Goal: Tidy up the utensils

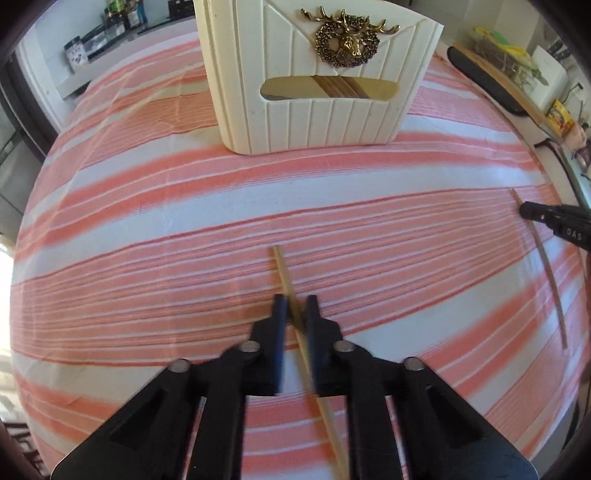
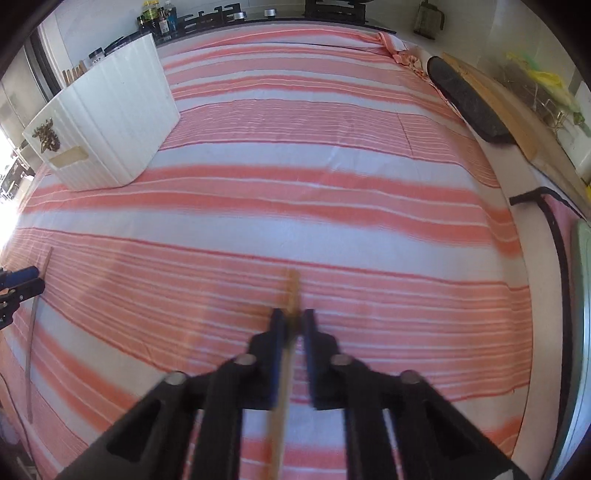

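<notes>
1. Now one chopstick [image 1: 282, 271] is clamped in the left gripper [image 1: 296, 314], another chopstick [image 2: 293, 286] in the right gripper [image 2: 293, 323], both above the striped cloth [image 1: 184, 229].
2. Each stick is best kept steady and carried tip-first to the cream holder [image 1: 314, 92], where more sticks are seen.
3. Nothing is seen in the way; a dark board [image 2: 469, 107] is left well aside.

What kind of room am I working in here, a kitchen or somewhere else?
Most likely a home kitchen or dining area. A striped tablecloth covers the table, a cream utensil holder stands on it, and bottles and jars line a counter behind. Cutting boards lie along the table's right side.
</notes>
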The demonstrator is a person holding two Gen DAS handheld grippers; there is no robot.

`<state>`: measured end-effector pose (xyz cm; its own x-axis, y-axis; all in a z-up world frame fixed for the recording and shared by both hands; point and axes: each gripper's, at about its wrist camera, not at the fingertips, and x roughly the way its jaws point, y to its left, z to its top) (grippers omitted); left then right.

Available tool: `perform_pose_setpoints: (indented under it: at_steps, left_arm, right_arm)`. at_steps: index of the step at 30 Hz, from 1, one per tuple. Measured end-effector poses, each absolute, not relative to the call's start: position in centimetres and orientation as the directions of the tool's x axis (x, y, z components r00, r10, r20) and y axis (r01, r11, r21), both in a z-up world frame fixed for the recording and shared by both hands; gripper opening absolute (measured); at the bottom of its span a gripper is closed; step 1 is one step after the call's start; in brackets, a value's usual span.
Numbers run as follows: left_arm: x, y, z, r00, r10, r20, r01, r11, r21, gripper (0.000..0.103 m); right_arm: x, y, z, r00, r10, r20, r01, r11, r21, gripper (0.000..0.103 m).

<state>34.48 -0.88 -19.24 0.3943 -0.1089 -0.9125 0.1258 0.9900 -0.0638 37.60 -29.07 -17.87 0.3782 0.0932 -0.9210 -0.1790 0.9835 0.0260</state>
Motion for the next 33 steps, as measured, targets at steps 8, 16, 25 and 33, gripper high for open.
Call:
perform_pose_setpoints:
  at_steps: [8,16,25,33]
  left_arm:
    - [30.0,1.0,-13.2,0.551,-0.248,-0.797,0.157,0.969,-0.193,0.004]
    - [24.1,2.0,-4.6,0.689,-0.374,-0.621,0.269,0.927,-0.261,0.004]
    - [22.8,2.2,-2.7,0.724,-0.401,-0.562,0.295,0.915,-0.274,0.004]
    - [22.3,2.5,-2.1,0.729,-0.397,-0.557,0.296,0.917,-0.266,0.004]
  right_arm:
    - [32.8,-29.4,-11.0,0.551,0.251,-0.796,-0.229,0.963,0.145,0.006]
    - [23.8,-28.3,-1.8,0.709,0.354,-0.61,-0.335,0.93,0.15,0.006]
    - [20.7,-26.7,1.4,0.756,0.376,-0.536,-0.394,0.915,0.087,0.006]
    - [20.8,-27.8,2.5,0.786,0.431,-0.444,-0.402,0.901,0.162,0.006]
